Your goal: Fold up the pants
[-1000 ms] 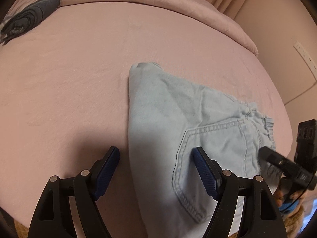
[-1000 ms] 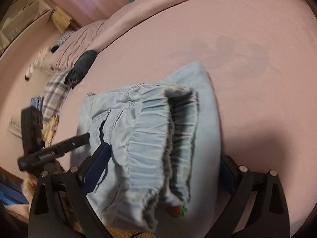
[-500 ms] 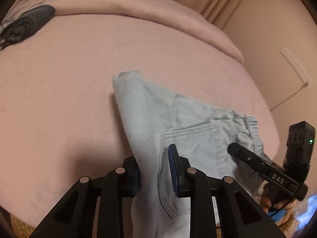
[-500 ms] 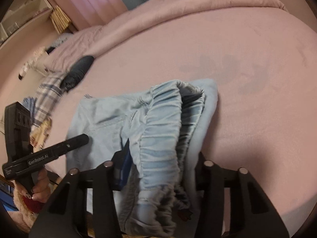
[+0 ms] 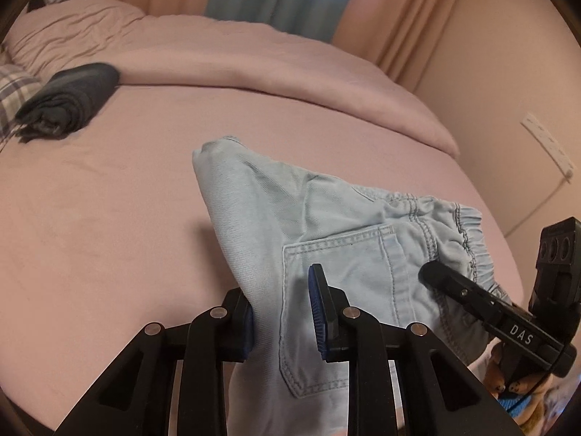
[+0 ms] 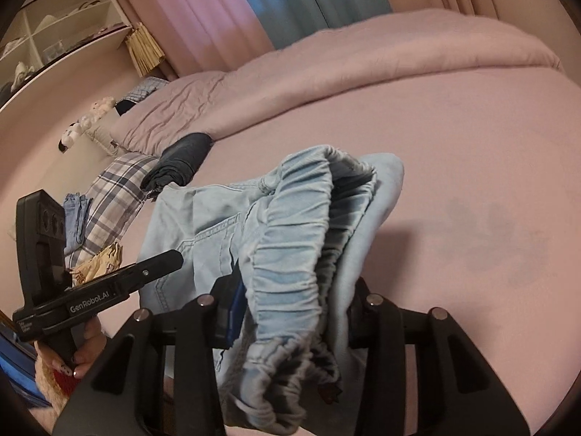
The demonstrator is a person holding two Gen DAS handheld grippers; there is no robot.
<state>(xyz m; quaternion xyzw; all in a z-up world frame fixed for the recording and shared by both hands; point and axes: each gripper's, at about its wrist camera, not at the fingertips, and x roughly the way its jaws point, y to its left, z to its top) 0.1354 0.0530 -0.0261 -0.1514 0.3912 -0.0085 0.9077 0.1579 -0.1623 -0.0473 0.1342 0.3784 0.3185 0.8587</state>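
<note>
Pants [image 5: 326, 225] were already folded into a compact bundle on the bed [image 5: 109, 218] as I clamped my left gripper [image 5: 281, 321] near the pocket and my right gripper [image 6: 294, 316] on the waistband, a last fold or placing probably left.

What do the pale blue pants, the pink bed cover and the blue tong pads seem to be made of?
Pants: probably light washed denim, with a matte weave, contrast-stitched pocket and gathered elastic waist.
Bed cover: soft matte woven cloth, faintly creased.
Pads: likely ribbed rubber or plastic.
</note>
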